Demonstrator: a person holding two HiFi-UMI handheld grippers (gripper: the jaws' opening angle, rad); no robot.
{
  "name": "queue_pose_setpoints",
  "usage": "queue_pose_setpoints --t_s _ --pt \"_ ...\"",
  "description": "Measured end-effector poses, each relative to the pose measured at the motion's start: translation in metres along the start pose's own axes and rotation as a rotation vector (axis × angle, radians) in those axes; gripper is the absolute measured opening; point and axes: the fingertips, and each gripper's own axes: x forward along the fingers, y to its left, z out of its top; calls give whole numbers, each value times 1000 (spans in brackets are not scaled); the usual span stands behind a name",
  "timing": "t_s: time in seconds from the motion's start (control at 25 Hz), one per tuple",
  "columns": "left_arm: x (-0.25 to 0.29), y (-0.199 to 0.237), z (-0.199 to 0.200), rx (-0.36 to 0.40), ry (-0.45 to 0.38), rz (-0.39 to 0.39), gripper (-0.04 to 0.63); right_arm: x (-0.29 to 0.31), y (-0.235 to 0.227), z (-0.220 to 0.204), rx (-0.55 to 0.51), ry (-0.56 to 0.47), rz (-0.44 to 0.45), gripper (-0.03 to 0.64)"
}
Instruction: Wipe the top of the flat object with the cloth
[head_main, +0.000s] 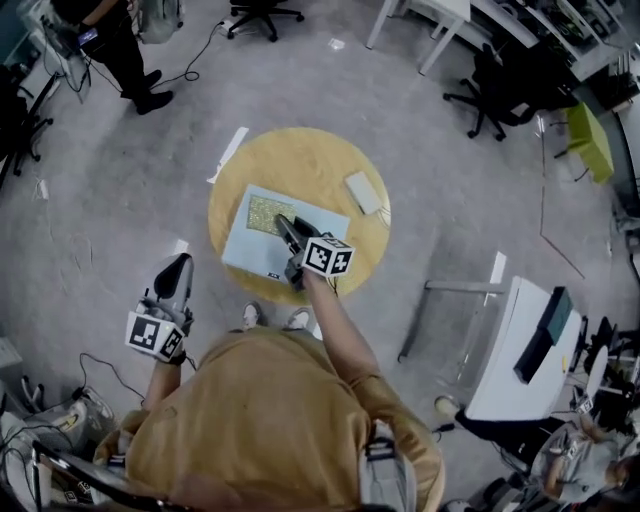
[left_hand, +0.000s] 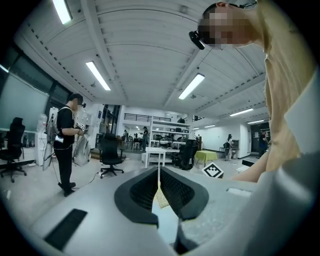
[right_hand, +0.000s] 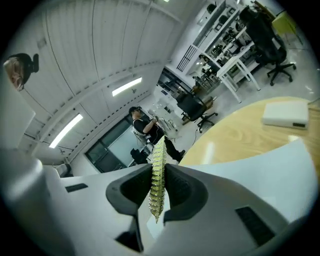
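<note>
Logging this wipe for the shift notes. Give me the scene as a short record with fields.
surface: round wooden table
flat object: pale sheet lying flat on the table
cloth: yellow-green, on the flat object's far part
right gripper: shut on the cloth, over the flat object
left gripper: jaws together, nothing between them, held off the table's left side
other: small white box near the table's right edge

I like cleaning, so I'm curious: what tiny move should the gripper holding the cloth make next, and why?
Probably slide the right gripper toward the person, dragging the yellow-green cloth across the pale flat panel. Its jaws are shut on the cloth, which covers only the panel's far end.
</note>
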Motion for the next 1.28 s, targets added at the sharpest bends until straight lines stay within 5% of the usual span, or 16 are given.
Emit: queue_pose_setpoints --t_s 0.36,0.6,1.28 --pt "-60 16 -2 -22 33 206 15 74 -31 -17 129 89 -77 60" --pt "-82 23 -6 -44 24 276 15 85 -53 -32 -7 197 -219 60" --pt "-55 20 3 -18 8 174 15 43 -83 -18 7 155 -326 61"
